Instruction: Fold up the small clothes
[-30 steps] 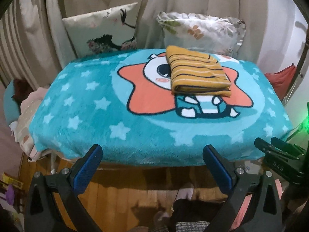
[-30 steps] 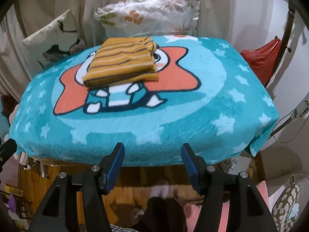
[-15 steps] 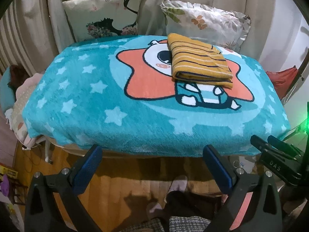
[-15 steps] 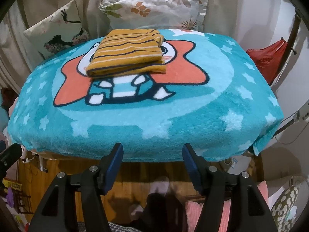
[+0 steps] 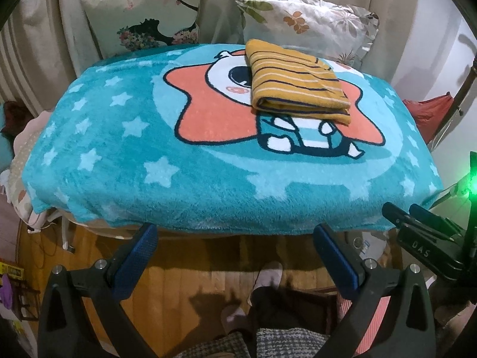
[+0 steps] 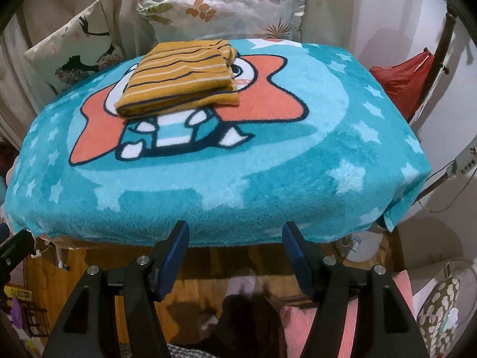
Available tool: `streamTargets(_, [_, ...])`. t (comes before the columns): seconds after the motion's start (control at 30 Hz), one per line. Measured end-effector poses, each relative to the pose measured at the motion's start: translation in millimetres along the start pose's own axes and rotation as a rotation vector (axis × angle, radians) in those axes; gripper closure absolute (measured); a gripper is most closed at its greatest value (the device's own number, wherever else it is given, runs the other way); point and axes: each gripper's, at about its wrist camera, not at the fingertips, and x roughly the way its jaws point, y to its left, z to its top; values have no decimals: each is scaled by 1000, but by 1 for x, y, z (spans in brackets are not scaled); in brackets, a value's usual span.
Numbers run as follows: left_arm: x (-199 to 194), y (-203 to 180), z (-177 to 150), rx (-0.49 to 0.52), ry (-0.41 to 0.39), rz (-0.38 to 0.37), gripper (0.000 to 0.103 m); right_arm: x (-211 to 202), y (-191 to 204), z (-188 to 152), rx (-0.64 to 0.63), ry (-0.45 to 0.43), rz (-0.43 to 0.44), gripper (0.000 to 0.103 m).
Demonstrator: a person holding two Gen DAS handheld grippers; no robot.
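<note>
A mustard garment with navy and white stripes [image 5: 296,88] lies folded in a neat rectangle on the teal star blanket [image 5: 125,164], towards the back, over the cartoon print. It also shows in the right wrist view [image 6: 182,77], on the blanket [image 6: 342,149]. My left gripper [image 5: 234,238] is open and empty, held off the blanket's front edge over the floor. My right gripper [image 6: 235,235] is open and empty, also off the front edge. Neither touches the garment.
Two cushions [image 5: 143,15] [image 5: 307,26] lean against the curtain behind the blanket. A red bag [image 6: 402,77] hangs at the right. Wooden floor [image 5: 184,271] and the person's feet lie below. The right gripper's body [image 5: 426,244] shows at the left view's right edge.
Both grippers have drawn back and risen a little, so the blanket sits higher and fuller in view. The folded garment has not moved. Both stay open.
</note>
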Motion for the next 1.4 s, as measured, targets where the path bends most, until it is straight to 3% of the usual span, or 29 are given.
streamTargets(0.73, [2, 37, -3, -60, 5, -38, 0, 12, 52, 5, -90, 21, 21, 33])
streamTargets(1.4, [1, 43, -6, -65, 10, -18, 0, 9, 62, 6, -108, 6, 13, 30])
